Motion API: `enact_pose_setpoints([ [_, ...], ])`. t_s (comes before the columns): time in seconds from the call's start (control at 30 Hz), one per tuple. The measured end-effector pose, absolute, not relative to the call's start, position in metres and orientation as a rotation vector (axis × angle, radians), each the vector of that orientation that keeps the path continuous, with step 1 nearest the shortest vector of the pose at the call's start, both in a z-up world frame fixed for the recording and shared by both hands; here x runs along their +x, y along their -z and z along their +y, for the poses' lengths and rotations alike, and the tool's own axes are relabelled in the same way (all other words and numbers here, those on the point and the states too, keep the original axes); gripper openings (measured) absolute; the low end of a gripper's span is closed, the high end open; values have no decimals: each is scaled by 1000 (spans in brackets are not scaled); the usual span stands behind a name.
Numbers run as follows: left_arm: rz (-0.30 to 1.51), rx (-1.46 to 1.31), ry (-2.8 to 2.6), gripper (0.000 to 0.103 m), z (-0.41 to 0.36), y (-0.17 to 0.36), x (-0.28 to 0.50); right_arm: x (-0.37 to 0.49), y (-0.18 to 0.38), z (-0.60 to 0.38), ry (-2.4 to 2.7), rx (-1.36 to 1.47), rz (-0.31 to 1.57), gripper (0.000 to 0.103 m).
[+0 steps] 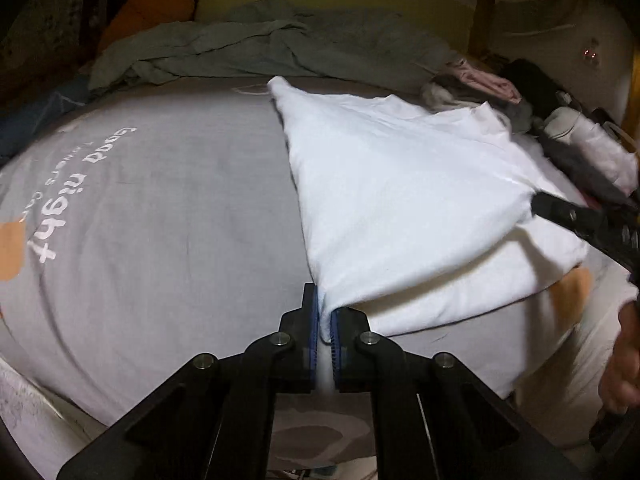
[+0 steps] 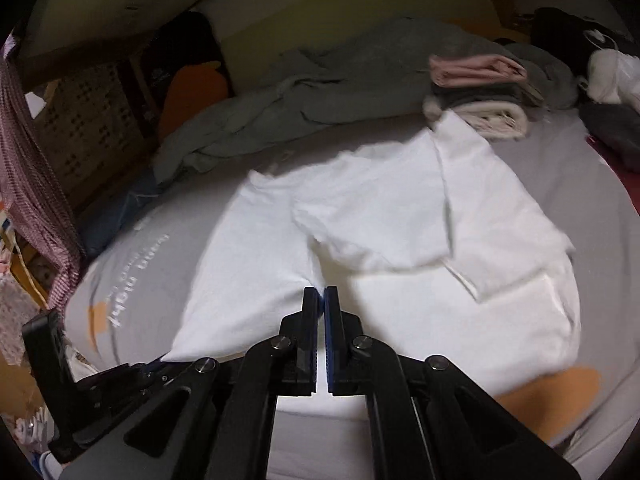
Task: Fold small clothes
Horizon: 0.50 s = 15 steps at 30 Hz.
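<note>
White tee [image 1: 400, 200] is spread on the grey bedsheet [image 1: 160, 220], partly folded, w/ a pile of already folded clothes [image 2: 476, 92] just behind it. Left gripper [image 1: 325, 316] is pinched tight on the near corner. Right gripper [image 2: 323, 304] is closed on the near hem, cloth puckering at the tips. Looks thin, floppy and light, not slippery imo, so grab corners/edges and keep it taut or it'll sag.

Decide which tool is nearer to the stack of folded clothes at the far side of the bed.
Right. The right tool grips the white garment on the stack's side; the left tool holds the corner farther from it.
</note>
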State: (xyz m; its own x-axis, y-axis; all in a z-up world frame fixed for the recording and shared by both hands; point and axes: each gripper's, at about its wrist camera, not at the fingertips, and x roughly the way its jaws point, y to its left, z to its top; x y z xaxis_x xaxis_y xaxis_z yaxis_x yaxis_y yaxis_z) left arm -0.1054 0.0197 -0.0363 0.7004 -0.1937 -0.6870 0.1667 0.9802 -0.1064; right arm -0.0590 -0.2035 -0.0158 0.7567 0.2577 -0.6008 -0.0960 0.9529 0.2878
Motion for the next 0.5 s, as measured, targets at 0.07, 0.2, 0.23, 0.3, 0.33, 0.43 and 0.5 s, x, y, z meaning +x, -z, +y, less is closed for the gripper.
enact_pose_setpoints([
  [0.07,771,-40,195,6,22,37,-106,-70,26,-200,-175,162,684,2],
  [0.2,780,-83,207,9,34,34,-107,-82,40,-215,-191,183,775,2],
  [0.23,773,-93,212,9,35,31,-109,-85,45,-224,-190,222,800,2],
  [0.3,751,-105,216,9,36,25,-115,-88,47,-237,-192,281,823,2],
  [0.33,744,-108,215,9,36,22,-118,-87,46,-243,-184,303,816,2],
  [0.43,720,-123,206,9,36,9,-127,-80,33,-252,-181,344,774,21],
  [0.5,595,-109,219,14,31,-17,-145,-73,22,-254,-162,320,737,37],
])
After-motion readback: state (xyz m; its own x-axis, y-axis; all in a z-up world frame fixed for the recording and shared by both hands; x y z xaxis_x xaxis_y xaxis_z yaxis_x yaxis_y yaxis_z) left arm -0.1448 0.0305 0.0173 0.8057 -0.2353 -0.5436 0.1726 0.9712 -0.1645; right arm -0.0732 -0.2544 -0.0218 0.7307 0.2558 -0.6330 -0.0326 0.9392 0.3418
